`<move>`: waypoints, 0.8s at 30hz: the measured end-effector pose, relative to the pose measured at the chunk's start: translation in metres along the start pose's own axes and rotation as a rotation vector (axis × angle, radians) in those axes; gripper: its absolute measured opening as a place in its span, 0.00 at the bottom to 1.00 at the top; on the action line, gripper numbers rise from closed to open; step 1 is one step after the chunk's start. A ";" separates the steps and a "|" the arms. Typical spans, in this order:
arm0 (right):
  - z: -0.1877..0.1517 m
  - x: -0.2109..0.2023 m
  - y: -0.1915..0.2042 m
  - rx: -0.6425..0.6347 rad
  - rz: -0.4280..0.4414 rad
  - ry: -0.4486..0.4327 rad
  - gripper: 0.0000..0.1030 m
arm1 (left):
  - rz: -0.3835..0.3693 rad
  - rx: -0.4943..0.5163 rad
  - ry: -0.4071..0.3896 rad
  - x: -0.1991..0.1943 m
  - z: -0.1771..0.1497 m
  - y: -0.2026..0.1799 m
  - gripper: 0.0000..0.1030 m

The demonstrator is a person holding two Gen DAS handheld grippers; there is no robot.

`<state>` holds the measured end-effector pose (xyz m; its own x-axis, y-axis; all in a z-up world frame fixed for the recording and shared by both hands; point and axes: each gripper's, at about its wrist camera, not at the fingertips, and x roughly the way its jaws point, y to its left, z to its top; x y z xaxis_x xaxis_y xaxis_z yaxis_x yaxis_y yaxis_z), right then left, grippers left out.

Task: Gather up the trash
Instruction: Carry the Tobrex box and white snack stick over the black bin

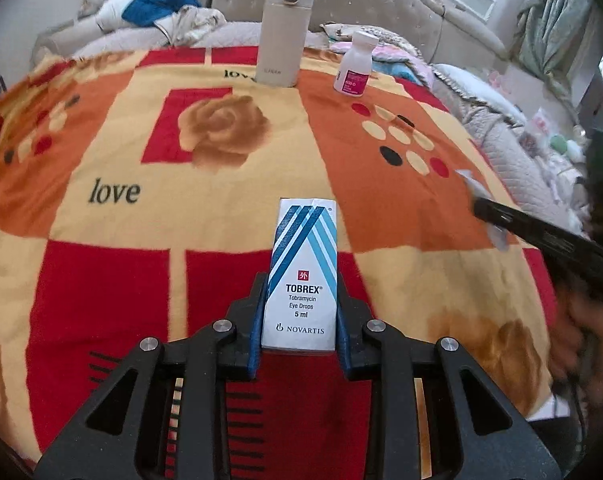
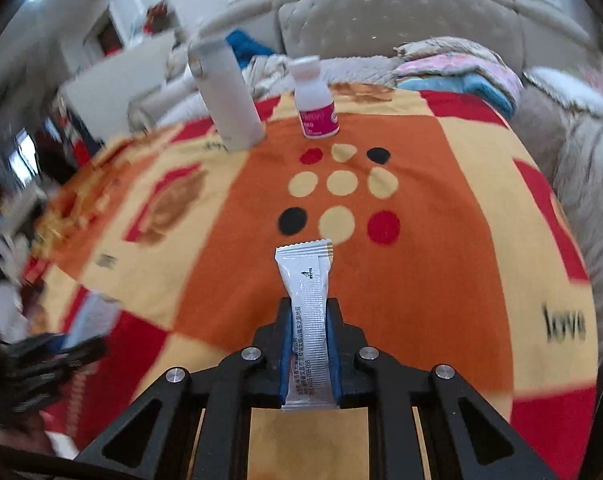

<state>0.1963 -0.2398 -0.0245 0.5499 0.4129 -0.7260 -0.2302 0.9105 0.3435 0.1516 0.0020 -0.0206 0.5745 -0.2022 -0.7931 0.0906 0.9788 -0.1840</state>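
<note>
Blue-striped TOBREX box (image 1: 300, 276), Novartis, clamped in left tool (image 1: 301, 316); right tool (image 2: 309, 344) pinches silver sachet (image 2: 307, 300).

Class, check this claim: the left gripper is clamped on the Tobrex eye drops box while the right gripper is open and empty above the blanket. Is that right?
Not quite. The left gripper does clamp the Tobrex eye drops box, but the right gripper is not empty: the right wrist view shows it shut on a silver sachet above the blanket.
</note>
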 end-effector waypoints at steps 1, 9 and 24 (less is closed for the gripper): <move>-0.006 -0.010 0.000 0.024 0.026 -0.011 0.14 | 0.010 -0.012 0.003 0.000 -0.001 -0.004 0.26; -0.041 -0.064 0.022 0.017 0.065 -0.076 0.14 | 0.068 0.001 -0.003 -0.015 -0.019 -0.041 0.26; -0.075 -0.104 -0.006 0.006 0.057 -0.137 0.14 | 0.137 0.092 -0.023 -0.023 -0.022 -0.090 0.26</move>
<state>0.0806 -0.2864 0.0041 0.6406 0.4564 -0.6176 -0.2595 0.8856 0.3852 0.1122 -0.0817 0.0014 0.6050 -0.0668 -0.7934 0.0838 0.9963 -0.0199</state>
